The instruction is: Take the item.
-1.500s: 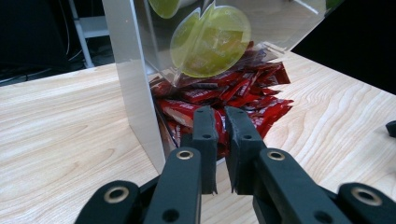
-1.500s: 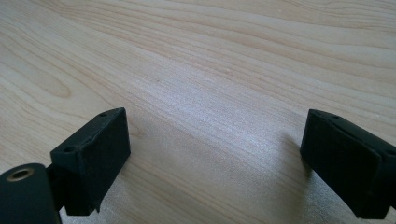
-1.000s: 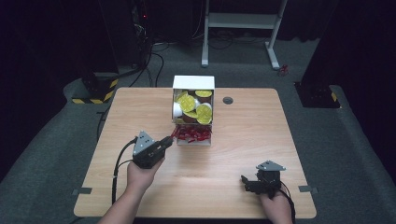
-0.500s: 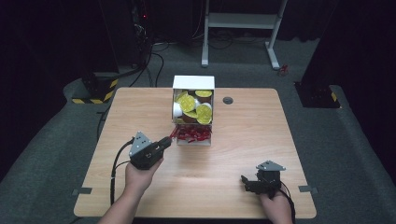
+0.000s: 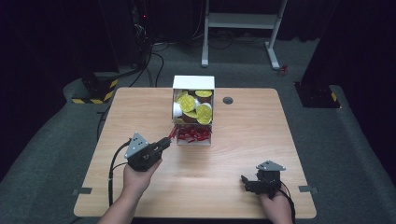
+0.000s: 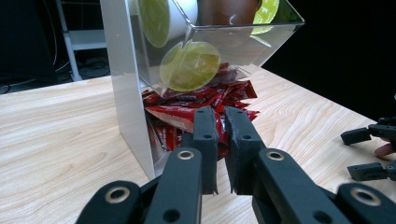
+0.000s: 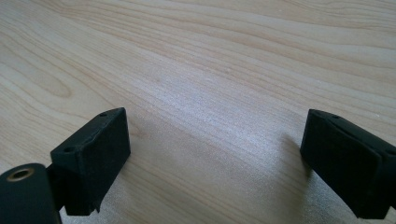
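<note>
A white dispenser box [image 5: 193, 83] with a clear front stands at the table's back middle. It holds yellow-lidded cups [image 5: 204, 112] above a heap of red packets [image 5: 194, 134]. My left gripper [image 5: 166, 141] reaches the heap's left lower corner, its jaws nearly together on a red packet [image 6: 221, 137]. In the left gripper view the box's white wall [image 6: 126, 84], a yellow lid [image 6: 190, 65] and the red packets [image 6: 187, 100] are close ahead of the left gripper [image 6: 221, 126]. My right gripper [image 5: 246, 183] rests on the table [image 5: 243, 135] at the front right, open, over bare wood [image 7: 215, 154].
A small dark round hole [image 5: 228, 100] lies in the tabletop right of the box. Behind the table stand a white metal frame [image 5: 243, 21] and a yellow-black striped base [image 5: 100, 86]. The right gripper [image 6: 360, 154] shows far right in the left gripper view.
My left hand and gripper have drawn back slightly toward the front left, away from the box, with a red packet at the jaw tips. The right gripper has stayed put.
</note>
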The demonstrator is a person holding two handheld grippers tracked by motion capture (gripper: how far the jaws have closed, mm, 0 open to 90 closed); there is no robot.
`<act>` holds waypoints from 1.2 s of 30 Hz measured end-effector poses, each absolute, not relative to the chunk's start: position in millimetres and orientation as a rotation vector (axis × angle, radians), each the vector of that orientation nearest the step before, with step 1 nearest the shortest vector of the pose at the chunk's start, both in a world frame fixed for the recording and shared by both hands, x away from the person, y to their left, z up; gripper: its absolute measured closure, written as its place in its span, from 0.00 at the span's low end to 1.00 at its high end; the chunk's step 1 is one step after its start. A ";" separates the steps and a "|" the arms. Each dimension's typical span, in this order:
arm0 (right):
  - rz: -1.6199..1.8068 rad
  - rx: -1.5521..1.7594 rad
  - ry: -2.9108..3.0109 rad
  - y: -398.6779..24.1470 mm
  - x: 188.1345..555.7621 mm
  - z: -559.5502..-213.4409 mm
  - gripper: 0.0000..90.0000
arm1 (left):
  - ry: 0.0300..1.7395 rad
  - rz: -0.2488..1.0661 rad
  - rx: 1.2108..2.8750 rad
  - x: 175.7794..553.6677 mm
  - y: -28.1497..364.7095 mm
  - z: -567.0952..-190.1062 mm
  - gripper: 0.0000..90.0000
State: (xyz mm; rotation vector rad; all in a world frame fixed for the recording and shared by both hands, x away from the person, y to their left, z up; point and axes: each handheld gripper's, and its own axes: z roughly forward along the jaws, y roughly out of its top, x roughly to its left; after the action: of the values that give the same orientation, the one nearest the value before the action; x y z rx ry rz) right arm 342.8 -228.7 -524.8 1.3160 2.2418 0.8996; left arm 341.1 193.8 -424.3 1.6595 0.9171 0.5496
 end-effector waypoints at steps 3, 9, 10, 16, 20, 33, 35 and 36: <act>0.899 1.316 2.242 -228.7 342.8 -524.8 0.09 | 0.922 0.550 1.653 338.6 195.9 -424.1 0.93; 0.899 1.320 2.242 -228.3 342.3 -524.7 0.09 | 0.923 0.551 1.646 334.8 201.6 -422.5 0.93; 0.900 1.324 2.241 -228.1 342.0 -524.7 0.09 | 0.924 0.554 1.646 334.2 202.4 -422.2 0.93; 0.900 1.324 2.242 -228.0 341.8 -524.7 0.09 | 0.930 0.565 1.635 332.2 206.9 -420.8 0.93; 0.900 1.324 2.242 -228.0 341.8 -524.7 0.09 | 0.938 0.573 1.631 332.2 210.7 -420.5 0.93; 0.902 1.319 2.244 -228.1 341.5 -524.7 0.09 | 0.954 0.603 1.634 334.1 224.7 -418.0 0.93; 0.902 1.319 2.244 -228.1 341.5 -524.7 0.09 | 0.959 0.609 1.633 334.7 226.4 -417.8 0.93; 0.902 1.319 2.244 -228.1 341.5 -524.7 0.09 | 0.960 0.613 1.633 335.1 227.3 -417.8 0.93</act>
State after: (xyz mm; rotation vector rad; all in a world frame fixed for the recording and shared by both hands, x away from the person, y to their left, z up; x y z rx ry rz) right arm 341.5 -228.1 -524.7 1.3193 2.2441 0.9015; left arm 335.1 227.3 -417.8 1.6333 0.9602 0.6130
